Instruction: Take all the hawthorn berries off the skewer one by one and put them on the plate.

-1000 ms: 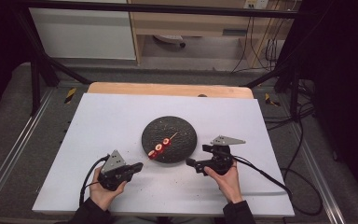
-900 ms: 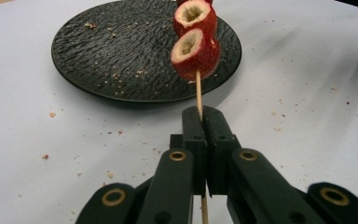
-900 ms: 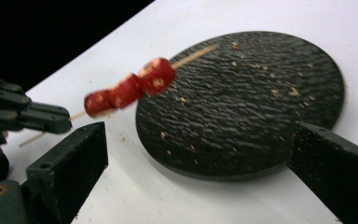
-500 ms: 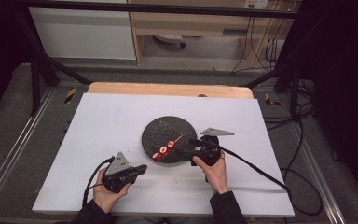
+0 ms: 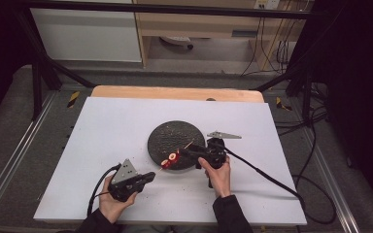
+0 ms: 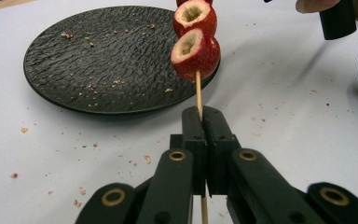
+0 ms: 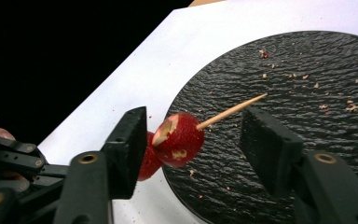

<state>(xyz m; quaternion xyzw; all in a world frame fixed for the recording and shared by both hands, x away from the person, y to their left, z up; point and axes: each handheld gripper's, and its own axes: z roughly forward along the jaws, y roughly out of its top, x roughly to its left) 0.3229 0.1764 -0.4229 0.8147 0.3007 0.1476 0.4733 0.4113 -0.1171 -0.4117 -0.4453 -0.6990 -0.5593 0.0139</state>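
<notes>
High view: right hand [image 5: 218, 170] beside skewer [image 5: 177, 153]

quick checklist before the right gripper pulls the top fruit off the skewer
1. Left gripper shut on the skewer: ok.
2. Top fruit sits between the right gripper jaws, which have just been closing: ok.
3. Right pads pressing on the fruit: not ok, gaps show on both sides.
4. Skewer's pointed tip free, nothing blocking the slide-off: ok.
5. Plate below to catch the fruit: ok.
6. Second fruit firm on the skewer: cannot tell.
</notes>
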